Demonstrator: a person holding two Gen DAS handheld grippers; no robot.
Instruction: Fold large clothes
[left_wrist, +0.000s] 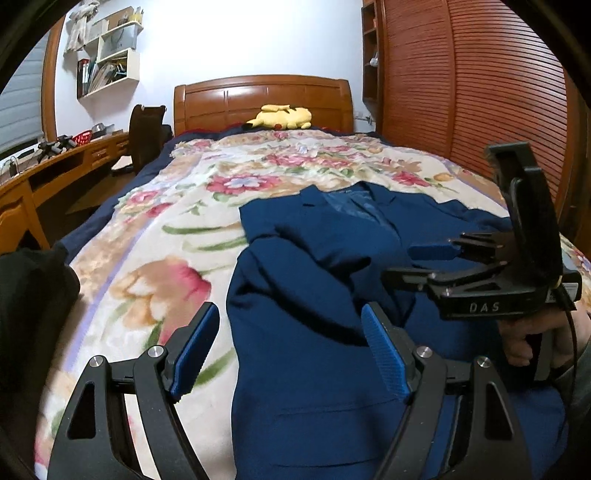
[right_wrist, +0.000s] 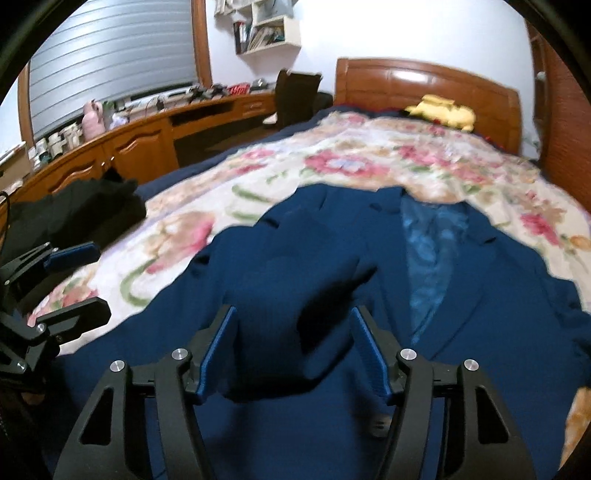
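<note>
**Blue jacket lay long-ways up the bed, with both grippers at its near end**

The blue jacket (left_wrist: 332, 258) lay flat on the flowery blanket (left_wrist: 155, 236). Its collar pointed away toward the wooden headboard (left_wrist: 258, 99), and its bottom end was close to the two grippers. So its long way ran from the grippers up the bed. One sleeve (right_wrist: 295, 295) was folded across the front and made a soft bump.

The right gripper (right_wrist: 293, 354) was right over that bump. Its fingers were apart, with the blue cloth between them, but they did not look like they were squeezing it. The left gripper (left_wrist: 291, 350) was over the jacket's left edge. Its fingers were wide apart too: one stood over the blanket and one over the jacket, holding nothing.

The right gripper looked nearer to the sleeve, so it would likely grab first.

A yellow plush toy (left_wrist: 280, 117) sat far off by the headboard.
</note>
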